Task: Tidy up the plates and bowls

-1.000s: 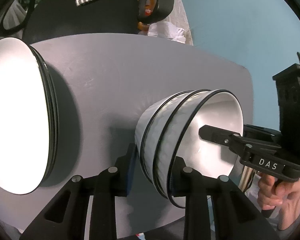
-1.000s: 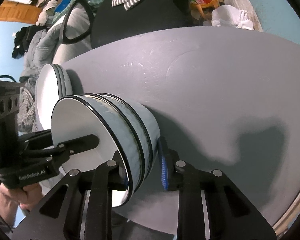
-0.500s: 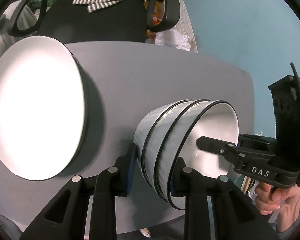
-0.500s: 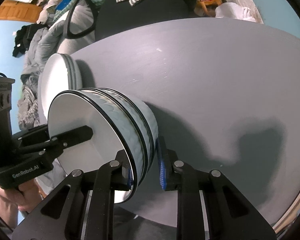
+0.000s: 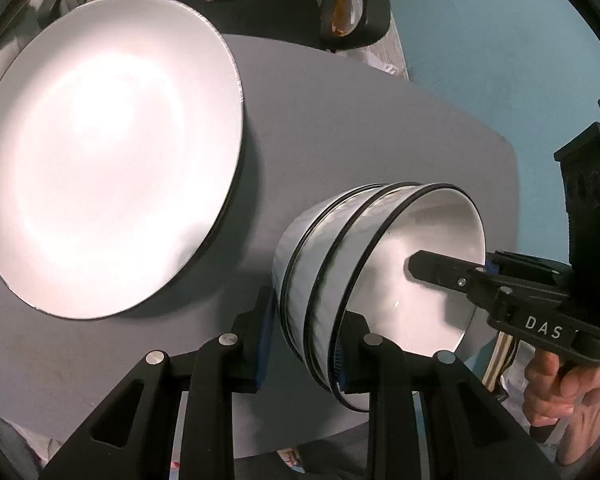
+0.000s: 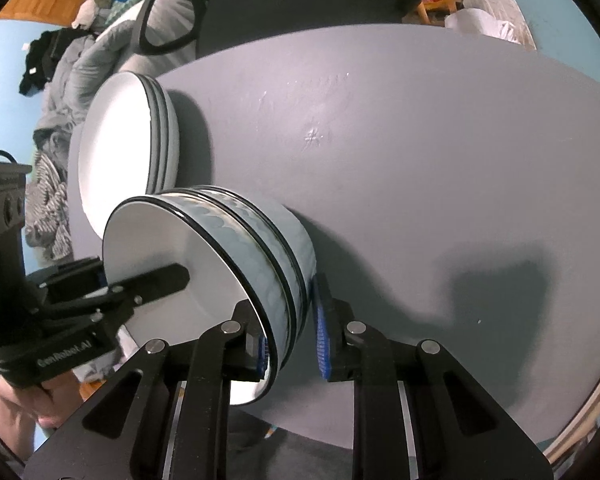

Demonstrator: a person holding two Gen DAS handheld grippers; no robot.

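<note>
Sliding across the grey tabletop (image 6: pixel 400 152), both grippers are carrying the nested bowls (image 5: pixel 340 280) toward the stack of plates (image 5: pixel 108 160), which is now filling far more of the left wrist view than a second ago. That suggests the bowls are being brought beside the plates to group the crockery. Each gripper is pinching the bowls' rims on opposite sides, jaws narrowed onto the wall: the left gripper (image 5: pixel 304 344) straddling the near rim, the right gripper (image 6: pixel 292 344) doing likewise. Bowls and plates are sitting near each other, whether touching I cannot tell.
</note>
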